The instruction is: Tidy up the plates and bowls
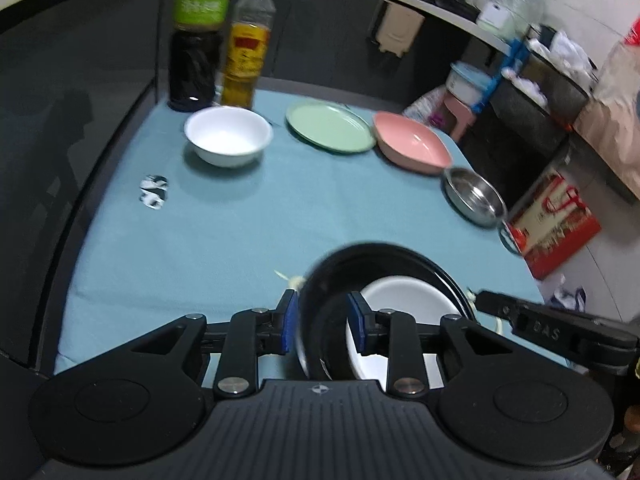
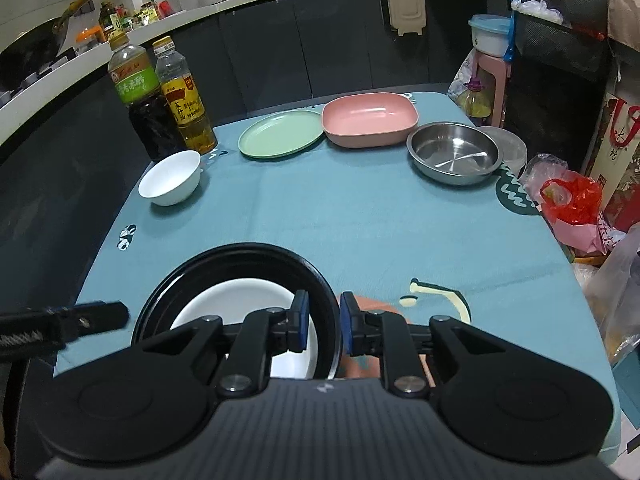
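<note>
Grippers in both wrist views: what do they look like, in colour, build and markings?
Both are matte black: the left gripper and right gripper have blue finger pads, silver pivot bolts, round side discs and a ribbed body with a small emblem. No cables or sleeves show.

The middle of the tablecloth [image 2: 360,232] lies bare. Along its far edge stand two bottles [image 2: 168,100], a white bowl [image 2: 170,178], green plate [image 2: 282,135], pink dish [image 2: 370,120] and steel bowl [image 2: 454,152].

Dim indoor light, left view motion-blurred, right view sharper, fisheye bending edges, dark vignetted corners
</note>
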`<state>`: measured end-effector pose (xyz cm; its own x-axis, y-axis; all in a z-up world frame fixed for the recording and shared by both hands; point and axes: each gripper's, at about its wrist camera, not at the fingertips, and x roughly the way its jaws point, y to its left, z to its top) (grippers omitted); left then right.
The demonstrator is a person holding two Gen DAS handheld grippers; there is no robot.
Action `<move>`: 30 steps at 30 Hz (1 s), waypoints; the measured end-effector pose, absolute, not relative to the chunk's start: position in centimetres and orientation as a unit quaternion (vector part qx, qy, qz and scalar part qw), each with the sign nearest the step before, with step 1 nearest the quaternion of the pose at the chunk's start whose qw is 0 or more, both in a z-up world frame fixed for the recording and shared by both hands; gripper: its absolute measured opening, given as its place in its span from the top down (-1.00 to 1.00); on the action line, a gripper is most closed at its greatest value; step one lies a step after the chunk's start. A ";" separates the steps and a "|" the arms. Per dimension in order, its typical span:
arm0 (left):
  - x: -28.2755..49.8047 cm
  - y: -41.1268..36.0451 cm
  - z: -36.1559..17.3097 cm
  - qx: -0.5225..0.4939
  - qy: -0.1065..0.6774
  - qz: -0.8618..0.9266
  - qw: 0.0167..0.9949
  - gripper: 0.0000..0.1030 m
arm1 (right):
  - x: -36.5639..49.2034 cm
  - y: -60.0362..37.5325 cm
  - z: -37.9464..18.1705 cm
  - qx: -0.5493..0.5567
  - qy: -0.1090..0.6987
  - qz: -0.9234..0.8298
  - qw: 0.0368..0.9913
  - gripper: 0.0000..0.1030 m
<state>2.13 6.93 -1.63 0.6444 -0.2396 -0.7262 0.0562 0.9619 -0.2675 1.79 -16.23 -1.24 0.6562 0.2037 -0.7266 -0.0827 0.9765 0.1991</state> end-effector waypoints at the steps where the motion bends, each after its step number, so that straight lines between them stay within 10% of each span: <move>1: 2.4 7.4 -1.6 -0.116 0.412 -0.073 0.901 0.51 | 2.0 -16.1 -1.3 0.075 0.408 0.080 0.906 0.63; 30: 17.1 16.2 -4.3 -0.206 0.378 0.041 0.902 0.26 | 18.2 -3.4 -0.4 0.002 0.426 0.175 0.888 0.35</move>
